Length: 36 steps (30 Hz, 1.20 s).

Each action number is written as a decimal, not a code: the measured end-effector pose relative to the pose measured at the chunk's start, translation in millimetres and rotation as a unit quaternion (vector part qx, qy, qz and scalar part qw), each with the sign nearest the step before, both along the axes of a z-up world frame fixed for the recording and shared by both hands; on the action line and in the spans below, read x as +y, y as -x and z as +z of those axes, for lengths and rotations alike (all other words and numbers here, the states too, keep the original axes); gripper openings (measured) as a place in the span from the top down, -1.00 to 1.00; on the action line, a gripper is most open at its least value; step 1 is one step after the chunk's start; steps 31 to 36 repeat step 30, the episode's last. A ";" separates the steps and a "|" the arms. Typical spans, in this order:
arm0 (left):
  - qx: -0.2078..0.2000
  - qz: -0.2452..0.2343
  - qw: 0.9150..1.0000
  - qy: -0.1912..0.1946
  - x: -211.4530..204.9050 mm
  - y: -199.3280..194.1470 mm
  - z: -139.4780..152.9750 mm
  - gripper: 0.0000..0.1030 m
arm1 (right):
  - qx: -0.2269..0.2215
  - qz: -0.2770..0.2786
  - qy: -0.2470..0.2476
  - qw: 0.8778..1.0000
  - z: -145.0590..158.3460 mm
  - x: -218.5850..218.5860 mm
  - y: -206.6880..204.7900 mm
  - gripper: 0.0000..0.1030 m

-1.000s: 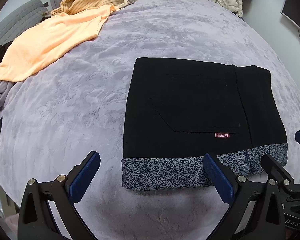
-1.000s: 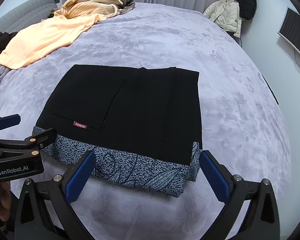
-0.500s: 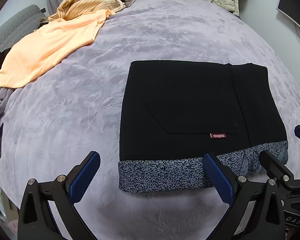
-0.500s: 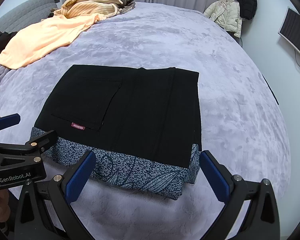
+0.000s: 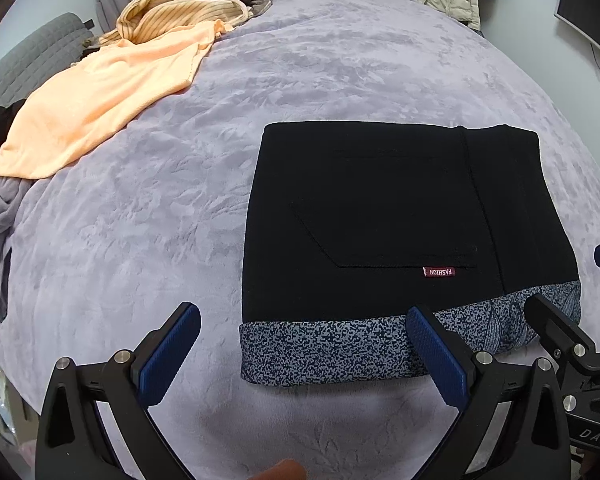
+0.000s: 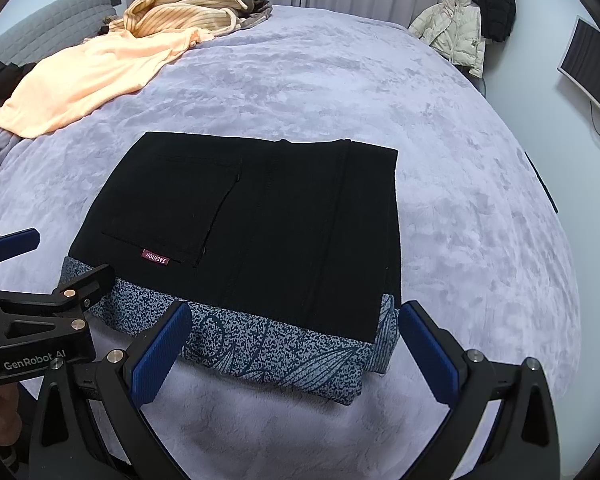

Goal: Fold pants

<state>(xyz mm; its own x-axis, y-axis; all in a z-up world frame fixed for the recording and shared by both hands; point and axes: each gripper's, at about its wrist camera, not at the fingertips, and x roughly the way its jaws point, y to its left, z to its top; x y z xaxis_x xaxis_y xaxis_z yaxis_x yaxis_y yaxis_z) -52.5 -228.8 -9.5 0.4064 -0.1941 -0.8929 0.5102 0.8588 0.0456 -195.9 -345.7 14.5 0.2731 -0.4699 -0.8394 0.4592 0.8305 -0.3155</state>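
Observation:
The black pants [image 5: 400, 216] [image 6: 260, 224] lie folded into a flat rectangle on the lilac bed cover, with a speckled blue-grey lining band [image 5: 340, 352] [image 6: 276, 352] along the near edge and a small red "FASHION" label on the pocket. My left gripper [image 5: 300, 354] is open, hovering just in front of the pants' near left corner, holding nothing. My right gripper [image 6: 294, 350] is open too, its blue pads either side of the near right part of the band, not touching it. Each gripper shows at the edge of the other's view.
An orange shirt [image 5: 100, 100] and a striped beige garment [image 5: 188, 12] lie at the bed's far left. A grey sofa back [image 6: 48, 24] stands beyond them. Jackets [image 6: 460, 28] hang at the far right, next to a monitor [image 6: 592, 68] on the wall.
The left wrist view has shifted slightly, so the pants sit a little lower and nearer in it. Both grippers stay open and the pants have not moved.

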 end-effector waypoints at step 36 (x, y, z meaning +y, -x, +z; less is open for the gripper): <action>0.008 -0.050 0.999 -0.010 -57.9 28.7 6.0 -1.00 | -0.022 -0.011 -0.007 1.000 16.8 -51.1 30.7 -1.00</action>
